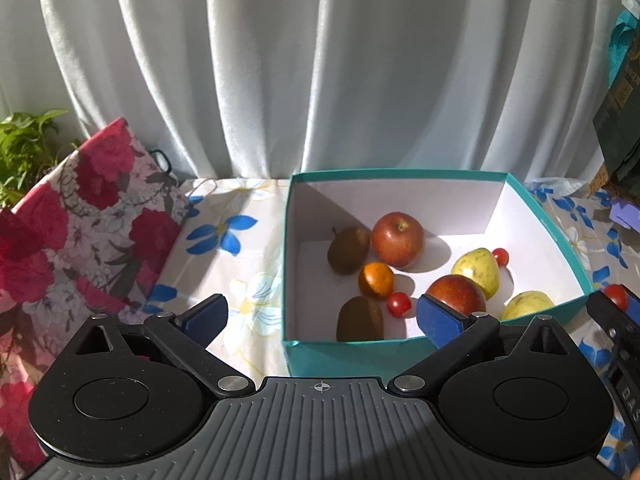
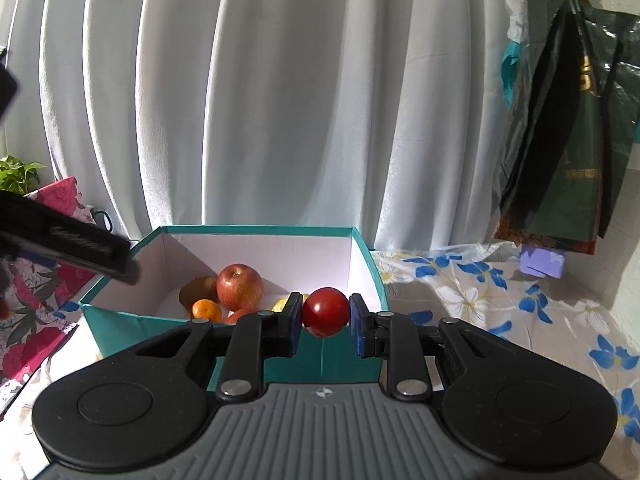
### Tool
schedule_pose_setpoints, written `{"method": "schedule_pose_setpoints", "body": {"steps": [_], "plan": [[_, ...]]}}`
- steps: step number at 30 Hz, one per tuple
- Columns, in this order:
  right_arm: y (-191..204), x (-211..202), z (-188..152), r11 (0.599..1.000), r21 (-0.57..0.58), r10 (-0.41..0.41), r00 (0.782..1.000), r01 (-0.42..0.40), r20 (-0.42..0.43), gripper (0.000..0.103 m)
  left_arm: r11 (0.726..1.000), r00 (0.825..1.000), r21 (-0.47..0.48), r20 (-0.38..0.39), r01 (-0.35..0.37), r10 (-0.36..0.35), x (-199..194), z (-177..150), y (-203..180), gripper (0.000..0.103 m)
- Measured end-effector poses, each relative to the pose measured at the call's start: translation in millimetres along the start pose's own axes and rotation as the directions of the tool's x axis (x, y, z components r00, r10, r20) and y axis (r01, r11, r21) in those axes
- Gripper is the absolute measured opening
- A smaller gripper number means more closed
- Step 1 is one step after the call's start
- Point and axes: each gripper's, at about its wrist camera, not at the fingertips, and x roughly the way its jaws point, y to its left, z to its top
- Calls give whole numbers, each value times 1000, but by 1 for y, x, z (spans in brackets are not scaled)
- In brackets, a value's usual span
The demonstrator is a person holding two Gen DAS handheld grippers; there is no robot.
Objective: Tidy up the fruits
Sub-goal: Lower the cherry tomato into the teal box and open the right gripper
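Step in hand: loading fruit into the open teal cardboard box with white lining (image 1: 552, 236), which sits on the worktop under a blue-flowered cloth (image 1: 224, 232).

Your right gripper (image 2: 325, 314) has its fingers (image 2: 291, 322) drawn in tight on a small round red cherry tomato (image 2: 325, 312). In the right wrist view it sits centre frame, just short of the box's near wall and above its rim. The left wrist view catches the same tomato at the far right edge, beside the box's right-hand corner.

Your left gripper (image 1: 320, 320) stands with its fingers (image 1: 204, 316) spread fully and nothing between them; the near box wall and floor show through the gap, lower centre of that frame.

Already in the box: a large red apple (image 1: 398, 239), a second red apple (image 1: 456, 294), two brown kiwis (image 1: 348, 250) (image 1: 360, 319), a small orange mandarin (image 1: 376, 279), two yellow-green pears (image 1: 478, 270) (image 1: 526, 305), and two more cherry tomatoes (image 1: 399, 304) (image 1: 500, 256).

Judgement: the box is well filled and no loose fruit shows on the cloth, so this tomato may be among the last.

Next move calls for: carry the tomato forward over the rim, lower it onto a bare patch of white floor, perhaps towards the back right, then ease the fingers apart. It is round and will likely roll, so release low.
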Motion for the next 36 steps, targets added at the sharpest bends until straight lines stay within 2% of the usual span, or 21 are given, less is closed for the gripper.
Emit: {"method": "schedule_pose_setpoints", "body": {"steps": [5,12,20,27,34,36], "plan": [[8,39,0,1000,-4,21,999,-21,-34,24,999,999,-7,-8,-34,34,-6,-6,10,102],[18,72,5,998,16,54,997,-53,-47,24,997,997,-21,-41,-71,70,-10,-13,22,103],[32,103,7,994,4,106,986,-107,-125,24,997,996,5,-53,-74,74,-11,-16,21,103],[40,118,2,992,-19,122,974,-128,-189,24,997,993,2,-89,-71,71,-4,-18,21,103],[38,118,0,994,-19,106,976,-112,-189,25,998,994,12,-92,-61,62,-2,-17,18,103],[38,118,1,995,-23,95,979,-101,-181,33,998,994,18,-94,-57,58,-2,-17,16,103]]}}
